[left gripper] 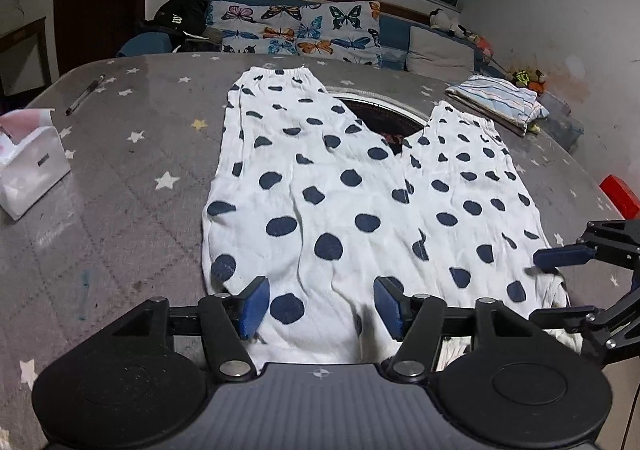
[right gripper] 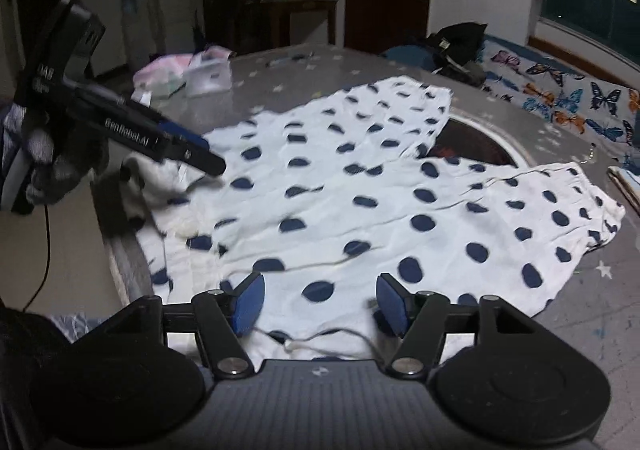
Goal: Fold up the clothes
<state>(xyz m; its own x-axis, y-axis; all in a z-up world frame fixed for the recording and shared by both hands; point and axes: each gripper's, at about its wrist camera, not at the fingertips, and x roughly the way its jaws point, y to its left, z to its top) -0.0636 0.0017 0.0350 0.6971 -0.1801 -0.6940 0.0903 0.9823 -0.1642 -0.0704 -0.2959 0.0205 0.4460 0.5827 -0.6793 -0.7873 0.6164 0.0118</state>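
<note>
White trousers with dark blue dots (left gripper: 320, 185) lie flat on the grey star-patterned table (left gripper: 132, 177), the two legs pointing away and the waist end nearest me. My left gripper (left gripper: 320, 306) hovers over the near edge of the left leg, its jaws open and the cloth lying loose beneath them. My right gripper (right gripper: 320, 302) stands open over the trousers (right gripper: 360, 201) near a thin drawstring. One of its blue fingers (left gripper: 560, 256) shows at the right of the left wrist view. A gloved hand (right gripper: 52, 165) holds the left gripper at the left of the right wrist view.
A white tissue box (left gripper: 32, 169) and a pen (left gripper: 84, 93) lie on the table's left. A folded striped cloth (left gripper: 496, 101) sits at the far right, a red object (left gripper: 620, 193) at the right edge. A dark round inset (left gripper: 384, 117) shows between the legs. A butterfly-covered sofa (left gripper: 300, 29) stands behind.
</note>
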